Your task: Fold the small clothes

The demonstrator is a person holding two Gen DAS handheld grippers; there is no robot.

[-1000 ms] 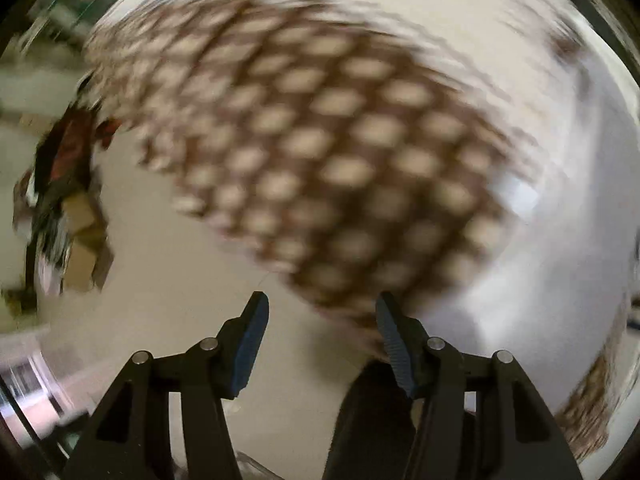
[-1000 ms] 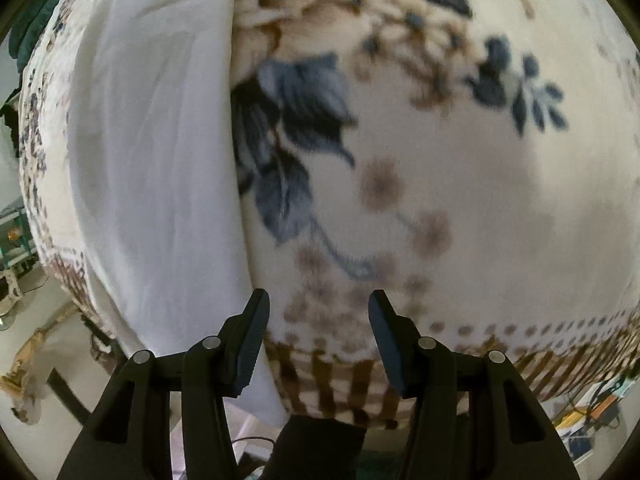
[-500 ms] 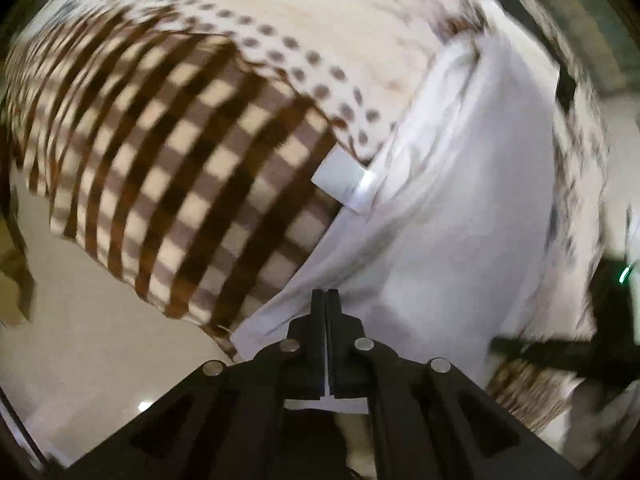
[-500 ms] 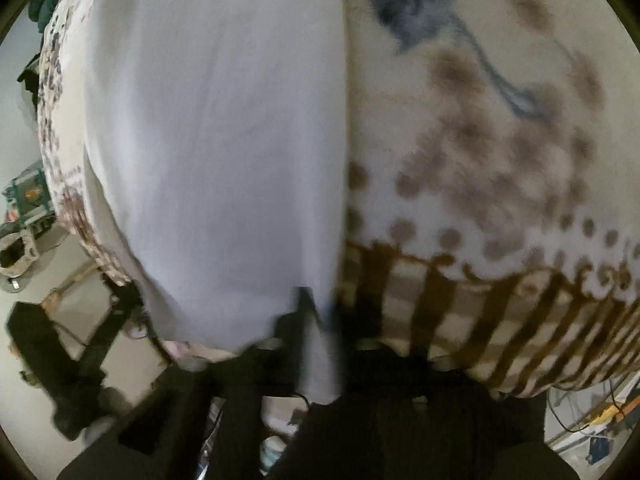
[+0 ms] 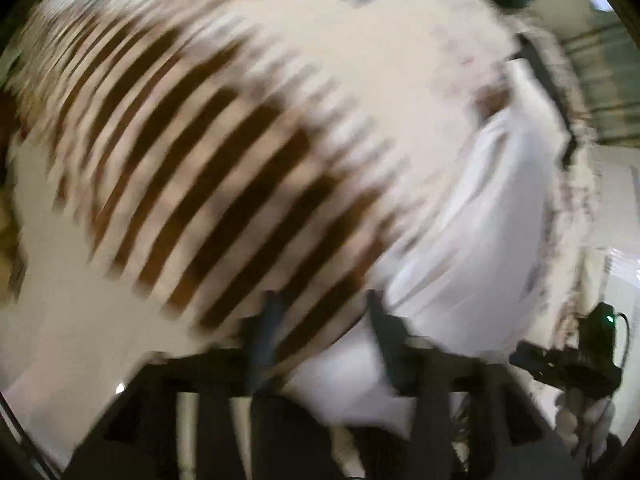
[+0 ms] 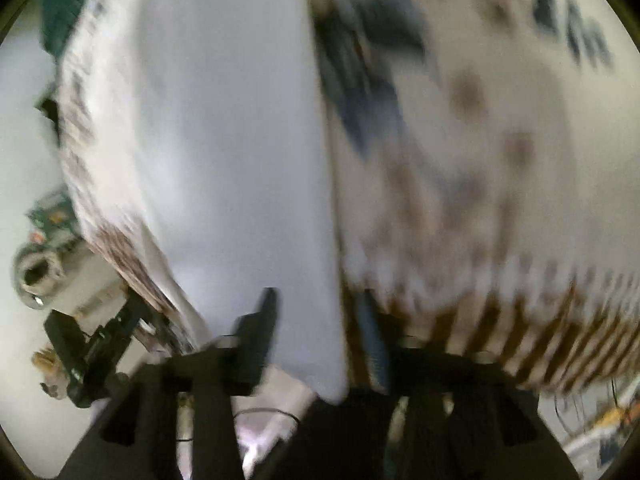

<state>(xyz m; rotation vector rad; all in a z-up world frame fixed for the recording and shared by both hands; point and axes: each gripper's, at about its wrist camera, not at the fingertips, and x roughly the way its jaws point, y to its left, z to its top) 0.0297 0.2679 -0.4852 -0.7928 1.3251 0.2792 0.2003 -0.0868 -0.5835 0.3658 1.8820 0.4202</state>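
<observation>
A white garment lies on a bed cover printed with flowers and a brown check border. Both views are blurred by motion. In the left wrist view, my left gripper is open, its fingers spread over the garment's near corner at the cover's edge. In the right wrist view, the white garment fills the left half, and my right gripper is open with the garment's lower corner lying between its fingers. The other gripper shows at the lower right of the left view and lower left of the right view.
The bed cover hangs over the near edge. Pale floor lies below it. A dark green item sits at the far end of the bed. Cluttered objects stand on the floor at the left of the right view.
Both grippers were open a second ago, shut on the garment's edge half a second ago, and are open again now. Both cameras are moving fast.
</observation>
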